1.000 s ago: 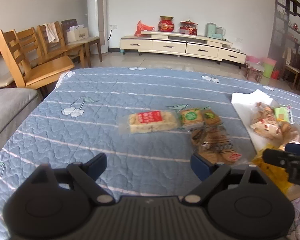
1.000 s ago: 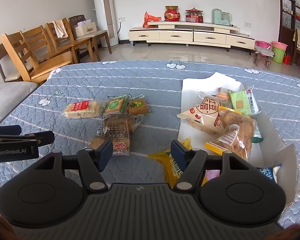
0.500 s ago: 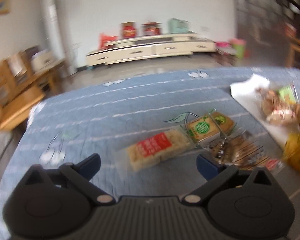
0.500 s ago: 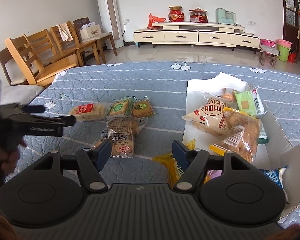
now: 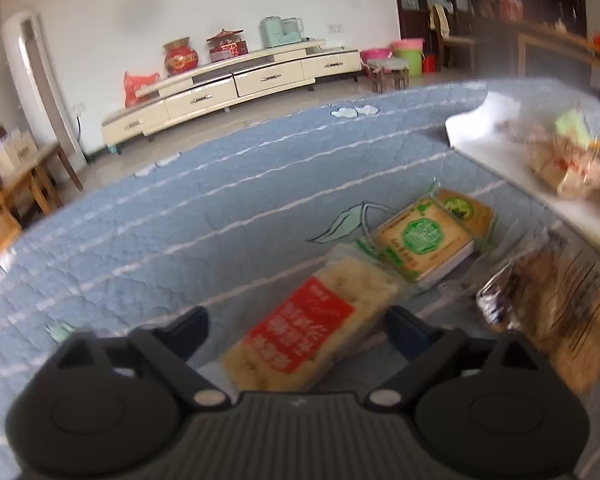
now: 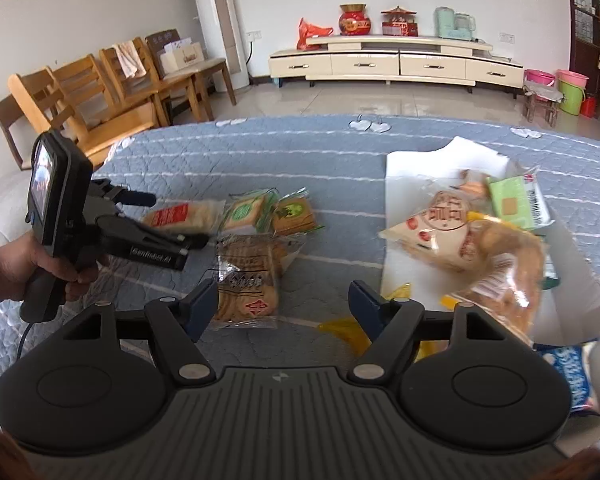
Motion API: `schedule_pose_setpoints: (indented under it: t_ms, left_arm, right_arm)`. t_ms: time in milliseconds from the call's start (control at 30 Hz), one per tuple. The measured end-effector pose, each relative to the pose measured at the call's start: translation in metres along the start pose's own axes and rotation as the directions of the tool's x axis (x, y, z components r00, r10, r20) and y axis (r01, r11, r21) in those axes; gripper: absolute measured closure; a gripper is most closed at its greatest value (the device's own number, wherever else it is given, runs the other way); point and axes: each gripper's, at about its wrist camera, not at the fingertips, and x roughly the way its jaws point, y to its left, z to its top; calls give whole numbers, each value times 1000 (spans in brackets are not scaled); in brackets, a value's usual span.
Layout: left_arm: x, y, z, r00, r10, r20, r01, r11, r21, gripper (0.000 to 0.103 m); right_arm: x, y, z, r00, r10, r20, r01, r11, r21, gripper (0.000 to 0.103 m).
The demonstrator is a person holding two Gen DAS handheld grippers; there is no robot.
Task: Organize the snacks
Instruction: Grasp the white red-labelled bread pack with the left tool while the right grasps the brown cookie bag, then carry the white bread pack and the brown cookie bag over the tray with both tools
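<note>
Left gripper now straddles red-labelled bar; near end hidden.

Snack packs on quilt left, box w/ snacks right

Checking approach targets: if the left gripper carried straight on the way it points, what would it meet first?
Probably the red-labelled rice cake bar, already lying between the open left gripper fingers; contact is unclear.

red-label rice cake pack | flat on quilt | beside green-label packs
</note>
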Motion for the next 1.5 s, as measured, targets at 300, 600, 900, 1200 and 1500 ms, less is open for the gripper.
schedule_pose_setpoints:
  t_ms: [300, 600, 900, 1200, 1500]
  left_arm:
    - [-25, -8, -15, 999, 51, 2, -51, 991, -121, 68]
    - [-59, -9, -41, 984, 176, -34, -178, 945, -273, 68]
    - [-96, -15, -53, 971, 238, -39, -233, 885, -403, 69]
    - [-137, -35, -54, 958, 287, -23, -272, 876, -398, 69]
    - [-172, -53, -55, 949, 314, -7, -291, 872, -394, 69]
  right_arm:
    - [45, 20, 2, 998, -8, -59, 8, 1000, 3, 0]
    - [89, 38, 11, 991, -73, -111, 72, 997, -16, 0]
    - [100, 53, 7, 989, -101, -109, 94, 993, -64, 32]
    - [42, 55, -7, 997, -49, -62, 46, 997, -55, 32]
    - [-12, 43, -15, 999, -44, -2, 44, 998, -51, 32]
